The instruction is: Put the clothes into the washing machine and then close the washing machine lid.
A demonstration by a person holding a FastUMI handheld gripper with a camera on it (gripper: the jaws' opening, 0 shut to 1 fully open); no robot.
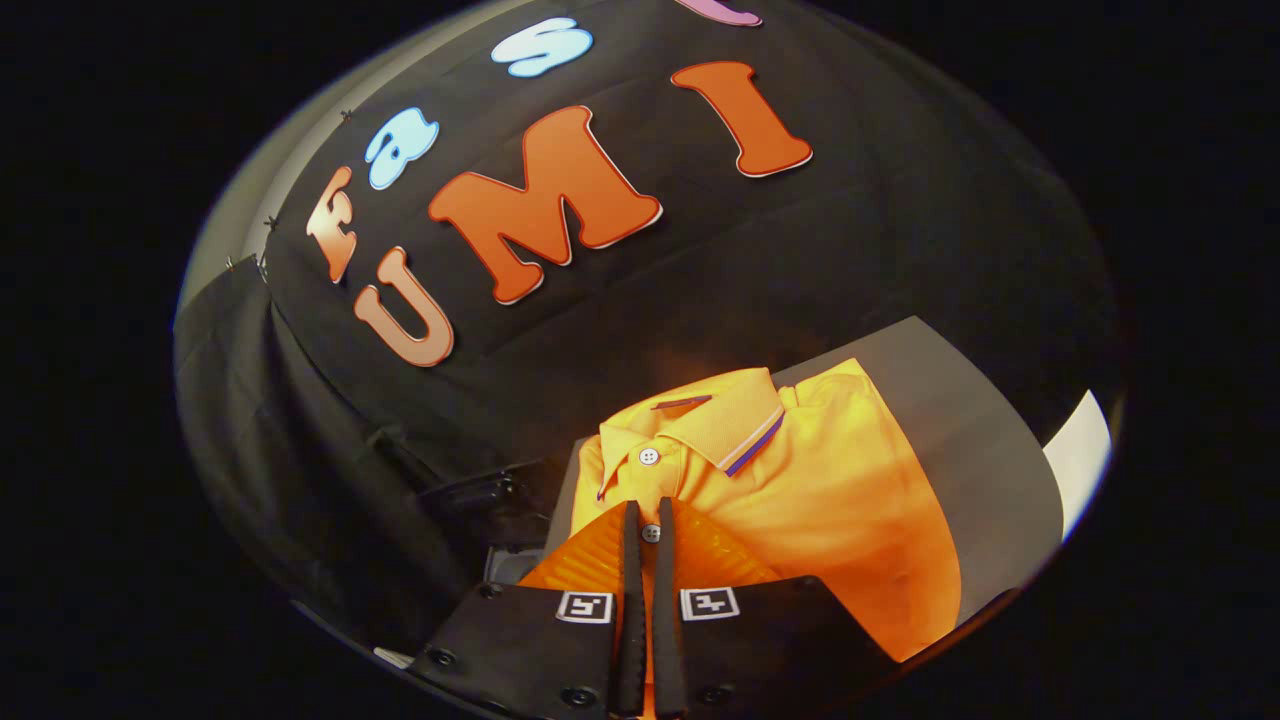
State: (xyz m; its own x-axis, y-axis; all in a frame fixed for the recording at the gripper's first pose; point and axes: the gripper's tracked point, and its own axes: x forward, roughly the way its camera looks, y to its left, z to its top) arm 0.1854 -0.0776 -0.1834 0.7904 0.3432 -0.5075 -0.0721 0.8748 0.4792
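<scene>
Hand-held gripper (648, 525) fingers pinch orange polo shirt (800, 490).

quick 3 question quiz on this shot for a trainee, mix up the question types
1. True or false: the tongs are nearly closed on the placket of the orange polo shirt.
2. Multiple choice: the shirt's collar lies (A) between the fingers, (B) beyond the fingertips, (C) behind the tongs.
3. Fill in: the shirt lies on a ____ surface.

Key
1. True: the two fingers stand almost together with shirt fabric and a button in the narrow gap between them.
2. B.
3. Grey.
</scene>
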